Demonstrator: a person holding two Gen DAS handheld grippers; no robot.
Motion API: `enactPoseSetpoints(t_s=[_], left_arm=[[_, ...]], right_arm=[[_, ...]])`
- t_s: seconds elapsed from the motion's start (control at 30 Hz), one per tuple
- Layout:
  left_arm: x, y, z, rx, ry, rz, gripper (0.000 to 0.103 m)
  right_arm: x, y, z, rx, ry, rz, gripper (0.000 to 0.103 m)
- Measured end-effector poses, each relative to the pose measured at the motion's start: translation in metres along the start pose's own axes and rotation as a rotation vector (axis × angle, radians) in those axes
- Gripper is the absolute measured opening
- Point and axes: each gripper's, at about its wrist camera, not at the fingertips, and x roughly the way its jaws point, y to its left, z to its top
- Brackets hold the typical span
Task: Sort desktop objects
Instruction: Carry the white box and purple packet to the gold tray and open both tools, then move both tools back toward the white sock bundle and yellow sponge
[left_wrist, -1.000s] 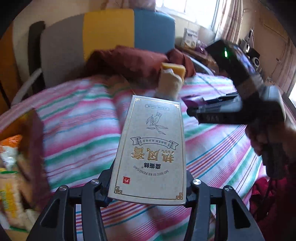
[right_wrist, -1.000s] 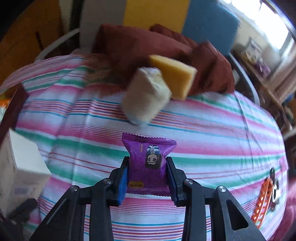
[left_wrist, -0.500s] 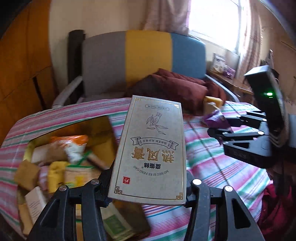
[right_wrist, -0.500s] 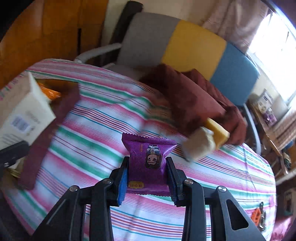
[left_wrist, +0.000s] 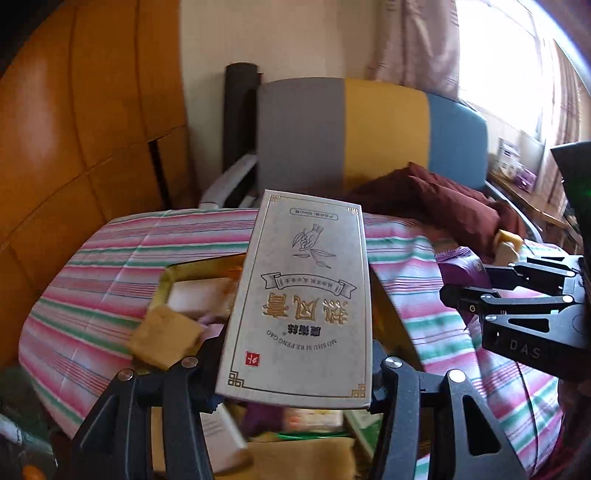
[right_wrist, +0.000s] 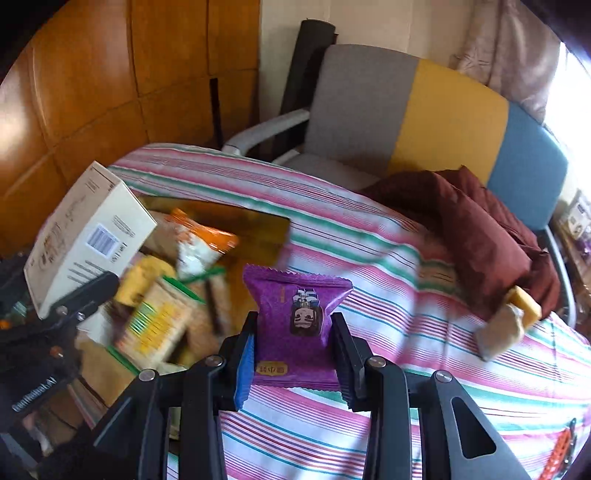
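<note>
As grey carton (left_wrist: 303, 295) blocks view, gold box (left_wrist: 192, 266) contents blurred, partly hidden.

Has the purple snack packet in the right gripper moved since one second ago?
Yes. The purple snack packet was in front of the yellow sponge; now the sponge lies far to the right and the packet sits beside the filled box at left.

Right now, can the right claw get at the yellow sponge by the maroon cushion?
Probably not yet. The right claw is shut on a purple snack packet, so it has no free grip. The way to the sponge across the striped cloth looks clear once the packet is dropped.
</note>
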Motion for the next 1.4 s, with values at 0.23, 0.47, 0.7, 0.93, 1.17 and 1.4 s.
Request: enactPoseSetpoints(t_s=[0.23, 0.47, 0.7, 0.93, 1.17, 1.4], left_arm=[[0.01, 0.034, 0.0, -0.072, 0.005, 0.039, 0.054], [0.025, 0.053, -0.004, -0.119, 0.038, 0.063, 0.054], [0.033, 0.06, -0.011, -0.171, 0.08, 0.04, 0.06], [0.023, 0.06, -0.012, -0.18, 0.052, 0.05, 0.063], [0.002, 0.049, -0.006, -0.144, 0.007, 0.053, 0.065], [-0.016, 0.03, 0.003, -0.099, -0.026, 0.03, 0.065]], right_arm=[[0.012, 0.033, 0.019, 0.011, 0.004, 0.058, 0.037], [0.025, 0.048, 0.032, 0.046, 0.029, 0.113, 0.039], [0.035, 0.057, 0.031, 0.065, 0.053, 0.157, 0.052], [0.035, 0.05, 0.02, 0.075, 0.067, 0.152, 0.053], [0.023, 0.026, 0.007, 0.111, 0.059, 0.126, 0.059], [0.011, -0.016, -0.006, 0.166, 0.056, 0.074, 0.064]])
